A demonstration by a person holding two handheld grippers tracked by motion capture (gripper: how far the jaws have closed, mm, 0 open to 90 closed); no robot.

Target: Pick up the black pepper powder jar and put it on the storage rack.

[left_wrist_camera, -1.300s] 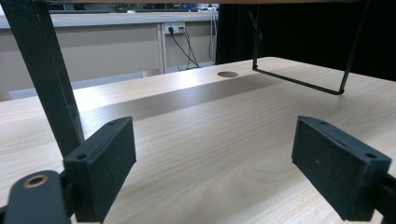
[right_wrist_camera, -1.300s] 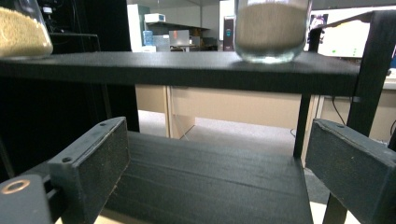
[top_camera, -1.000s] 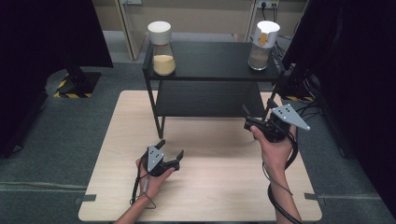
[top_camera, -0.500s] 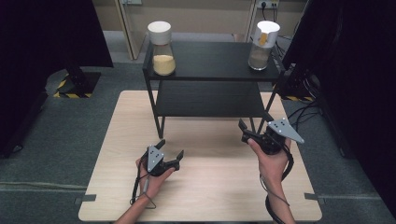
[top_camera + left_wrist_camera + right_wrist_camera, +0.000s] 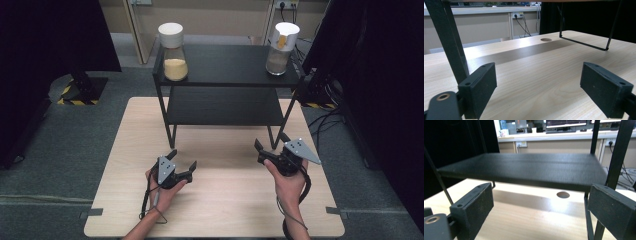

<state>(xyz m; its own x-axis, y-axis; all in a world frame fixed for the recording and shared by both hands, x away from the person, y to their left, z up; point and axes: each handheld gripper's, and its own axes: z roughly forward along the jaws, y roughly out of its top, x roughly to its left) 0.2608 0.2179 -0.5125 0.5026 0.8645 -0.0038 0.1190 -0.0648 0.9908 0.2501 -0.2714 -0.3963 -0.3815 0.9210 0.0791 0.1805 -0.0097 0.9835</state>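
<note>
Left hand: comes in from the bottom of the high view, forearm angled up and to the right, wrapped around the left gripper (image 5: 182, 161) low over the table (image 5: 225, 210).
Left gripper state: jaws spread wide, nothing between them; in the left gripper view only bare tabletop lies between the two black pads (image 5: 480, 87).
Left gripper position: on the near left part of the table, near the left front leg of the shelf rack (image 5: 220, 105) but apart from it.
Right hand: enters from the bottom right, forearm nearly straight up the high view, gripping the right gripper (image 5: 270, 142), whose grey plate points right.
Right gripper state: jaws spread, holding nothing; the right gripper view looks along them at the rack's lower shelf (image 5: 524, 170).
Right gripper position: just in front of the rack's right front leg, close to it; contact cannot be told.
Left jar (image 5: 173, 52): upright on the left end of the top shelf, white lid on, about a third full of yellow grain.
Right jar (image 5: 281, 48): upright on the right end of the top shelf, white lid on, a low layer of greyish-brown grain inside.
Both jars: well apart from both grippers.
</note>
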